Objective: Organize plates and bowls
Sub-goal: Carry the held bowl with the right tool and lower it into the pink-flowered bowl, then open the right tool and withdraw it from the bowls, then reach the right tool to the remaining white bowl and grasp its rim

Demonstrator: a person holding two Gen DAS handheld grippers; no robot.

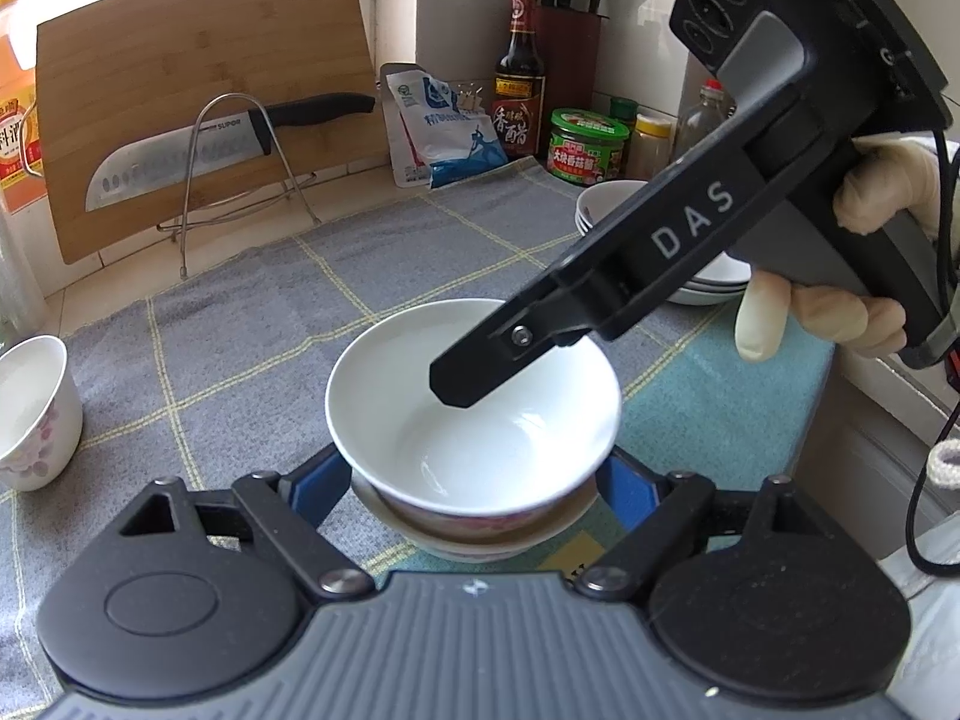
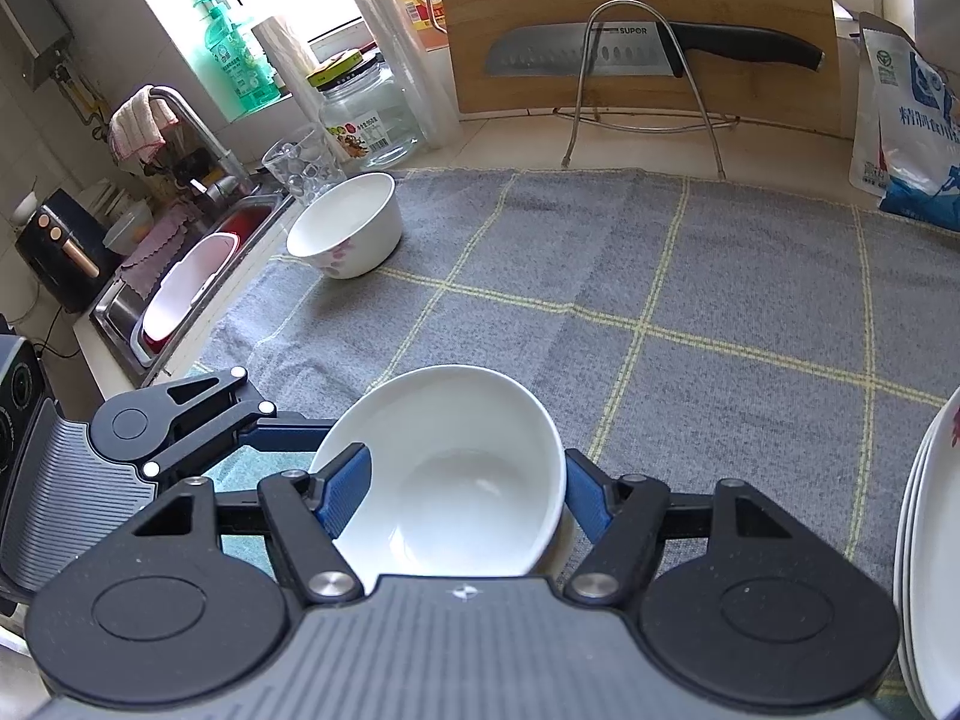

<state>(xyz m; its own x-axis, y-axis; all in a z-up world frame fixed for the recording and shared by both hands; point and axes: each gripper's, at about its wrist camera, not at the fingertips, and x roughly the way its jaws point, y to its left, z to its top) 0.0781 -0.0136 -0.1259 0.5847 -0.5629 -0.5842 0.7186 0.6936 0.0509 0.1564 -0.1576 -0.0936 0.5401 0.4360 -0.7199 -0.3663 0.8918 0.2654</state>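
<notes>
Left wrist view
- Top bowl (image 1: 474, 396): we see it white, upright, seated in a second bowl (image 1: 474, 531) with a patterned outside, on the grey checked cloth (image 1: 240, 312).
- Left gripper (image 1: 474, 480): our blue fingers (image 1: 321, 483) stand wide on either side of the 2 bowls; whether they touch the lower one we cannot tell.
- Right gripper (image 1: 465, 381): 1 black finger reaches down inside the top bowl near its far wall.
- Other dishes: a floral bowl (image 1: 33, 414) at far left, well apart; a pile of plates (image 1: 708, 282) behind the right tool.

Right wrist view
- Right gripper (image 2: 459, 495): 1 blue pad (image 2: 345, 495) lies inside the top bowl (image 2: 444, 474), the other (image 2: 585, 495) outside its rim. The jaws straddle the bowl wide, with no firm pinch that we can confirm.
- Floral bowl (image 2: 348, 225): alone near the sink (image 2: 120, 306).
- Plates (image 2: 927, 540): stacked at the right edge.

Step in hand
- We judge this as nesting bowls: the white one is set into its mate.

Next move
- We judge it calls for lifting the right finger straight out without tipping the bowl, then fetching the floral bowl.
</notes>
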